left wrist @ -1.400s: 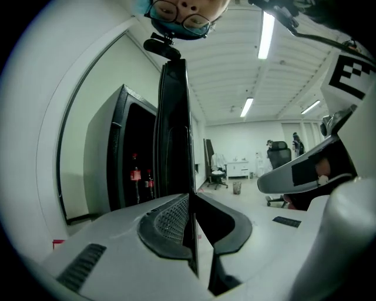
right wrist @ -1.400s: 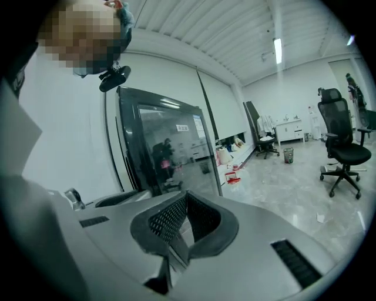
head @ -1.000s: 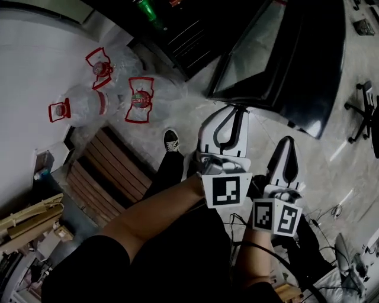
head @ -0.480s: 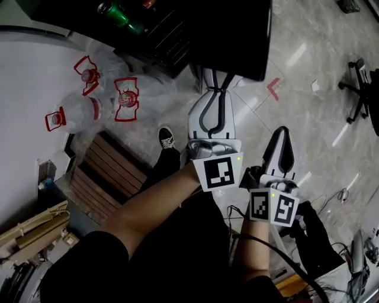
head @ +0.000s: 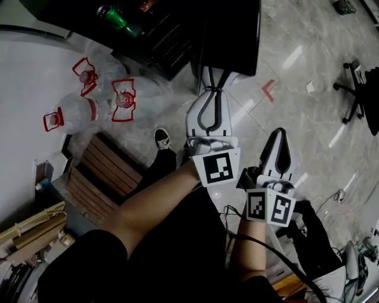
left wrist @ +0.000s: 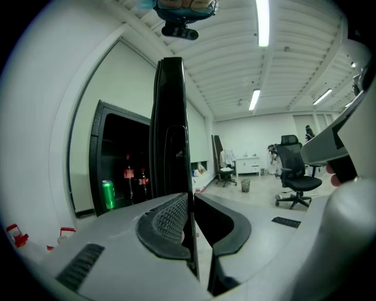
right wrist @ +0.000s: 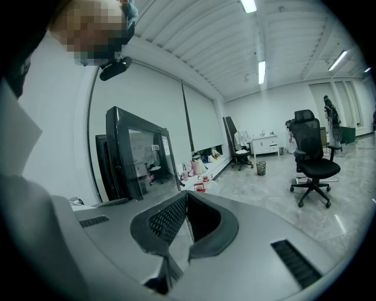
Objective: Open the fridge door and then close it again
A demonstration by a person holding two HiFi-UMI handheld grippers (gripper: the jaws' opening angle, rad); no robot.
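Left gripper [head: 211, 73] [left wrist: 191, 199]: fingers closed on the free edge of the black glass-fronted fridge door [head: 231, 29] [left wrist: 170, 117] [right wrist: 141, 156]. The left gripper view shows the door edge-on, rising straight up from between the fingers, slim edge pinched at the tips. The head view shows the same hold from above: the white gripper body reaches up to the door's edge, and the door stands out from the black fridge cabinet [head: 160, 29] [left wrist: 117, 153], partly open.

Right gripper [head: 279, 132] [right wrist: 187, 195]: fingers together, tips touching, nothing between them. It is held to the right of the left gripper, well apart from the door.

Only the right gripper view shows the door's glass face. The face is left of and beyond its fingers, with reflections in it.

Only the left gripper view looks level into the cabinet, left of its fingers. A green drink can [left wrist: 108, 194] [head: 121, 18] stands on a shelf, with two dark red-capped bottles [left wrist: 128, 176] near it. The head view catches the can from above at its top edge.

Clear plastic water jugs with red handles [head: 80, 112] [left wrist: 14, 234] sit on the floor, left of the left fingers. The left gripper view shows only the red handles, low in its left corner.

Head view only:
- a brown slatted wooden pallet [head: 109, 171]
- a black sneaker [head: 161, 139], left of the left gripper's body
- a red corner mark [head: 268, 90] on the grey stone floor [head: 308, 118], beyond the right fingers

A black office chair [right wrist: 311, 159] [left wrist: 294, 173] stands far off, right of both pairs of fingers.
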